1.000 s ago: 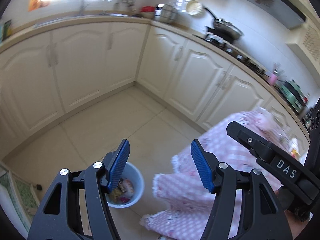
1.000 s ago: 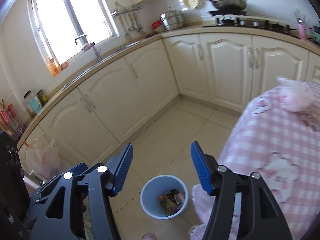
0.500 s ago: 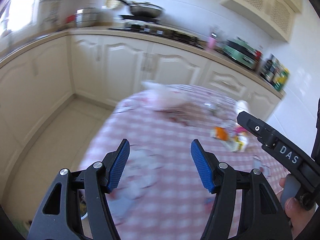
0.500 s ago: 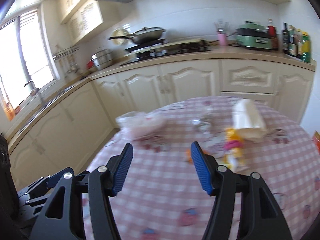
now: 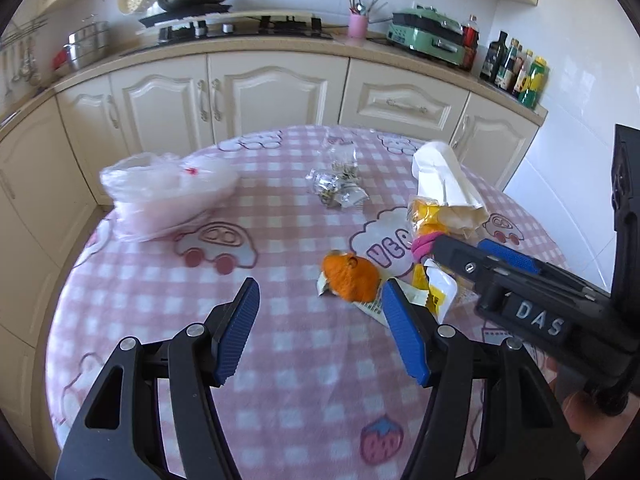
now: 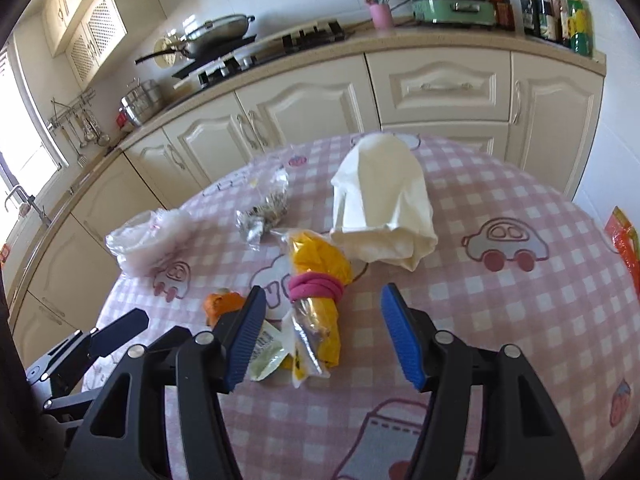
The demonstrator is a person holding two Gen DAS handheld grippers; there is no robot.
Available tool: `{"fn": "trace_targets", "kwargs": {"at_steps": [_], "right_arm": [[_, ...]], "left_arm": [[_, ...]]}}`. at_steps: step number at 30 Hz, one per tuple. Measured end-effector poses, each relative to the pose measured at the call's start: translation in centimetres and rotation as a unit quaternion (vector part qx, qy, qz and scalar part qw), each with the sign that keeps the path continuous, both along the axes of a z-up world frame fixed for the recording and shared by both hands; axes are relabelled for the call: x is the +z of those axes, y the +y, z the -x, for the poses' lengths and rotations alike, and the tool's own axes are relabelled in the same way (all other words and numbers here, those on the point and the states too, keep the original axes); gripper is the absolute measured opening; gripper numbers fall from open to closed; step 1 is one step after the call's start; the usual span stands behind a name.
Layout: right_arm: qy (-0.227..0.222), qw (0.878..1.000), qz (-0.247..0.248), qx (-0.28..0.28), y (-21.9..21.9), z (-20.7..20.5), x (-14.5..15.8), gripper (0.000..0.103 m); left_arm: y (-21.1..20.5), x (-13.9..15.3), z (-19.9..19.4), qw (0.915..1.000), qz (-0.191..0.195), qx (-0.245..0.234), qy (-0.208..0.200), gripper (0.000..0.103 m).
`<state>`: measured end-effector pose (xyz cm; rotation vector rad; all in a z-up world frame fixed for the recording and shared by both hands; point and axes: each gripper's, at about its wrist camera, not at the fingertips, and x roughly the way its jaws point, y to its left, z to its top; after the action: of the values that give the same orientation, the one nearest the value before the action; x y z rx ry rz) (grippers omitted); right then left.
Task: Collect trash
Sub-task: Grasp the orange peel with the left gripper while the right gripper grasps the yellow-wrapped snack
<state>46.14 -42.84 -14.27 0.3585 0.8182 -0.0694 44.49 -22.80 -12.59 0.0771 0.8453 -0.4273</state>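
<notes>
1. Nearest are the two tools: the left gripper (image 5: 318, 330) and the right gripper (image 6: 323, 334) hang over the pink checked tablecloth (image 5: 312, 400), each with its jaws partly open and nothing between the blue pads.
2. Just ahead of the right gripper lies a yellow wrapper bundle (image 6: 318, 300), cinched by a pink band (image 6: 316, 287). It looks light, crinkly and likely slippery; the banded waist seems the firmest place to pinch.
3. Beside it sits an orange peel (image 5: 352, 280) on flat sachets (image 6: 266, 354). The peel should be soft and light, best taken across its hump; the sachets lie flat and may be hard to get under.
4. Farther off, a cream paper bag (image 6: 384, 204) lies on its side, mouth towards the camera; I cannot tell what it holds.
5. A crumpled clear foil packet (image 5: 338, 188) lies mid-table with dark scraps inside, probably flimsy.
6. Farthest left, a thin plastic bag (image 5: 168, 192) sags, its contents unclear.
</notes>
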Motion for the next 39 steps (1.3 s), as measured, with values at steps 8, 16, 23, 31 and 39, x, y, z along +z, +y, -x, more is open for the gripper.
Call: {"fn": "trace_targets", "kwargs": {"at_steps": [8,16,23,31,39], "right_arm": [[0.010,1.000,-0.017,0.019,-0.3,-0.9,-1.3,0.031],[0.008,1.000,-0.015,0.022,-0.4,-0.7,-1.3,0.029],[-0.002,1.000,-0.012,0.021,0.3,0.3,-0.4,0.029],[-0.038,0.999,0.001,0.035,3.5,2.2,2.8,0.029],[-0.071,0.992,0.000,0.104,11.4,3.6,6.3,0.029]], "left_arm": [[-2.2,-2.0,-1.6,0.9996,-0.021,-0.012,0.011,0.061],[-2.7,-1.7,-2.4,0.9997,-0.003,-0.021,0.013,0.037],[-0.2,0.1,-1.2,0.9998,0.019,-0.005,-0.004,0.036],[4.7,3.2,1.4,0.9981,0.041,0.027,-0.039,0.036],[12.5,4.4,4.6,0.9930,0.050,0.089,-0.059,0.036]]}}
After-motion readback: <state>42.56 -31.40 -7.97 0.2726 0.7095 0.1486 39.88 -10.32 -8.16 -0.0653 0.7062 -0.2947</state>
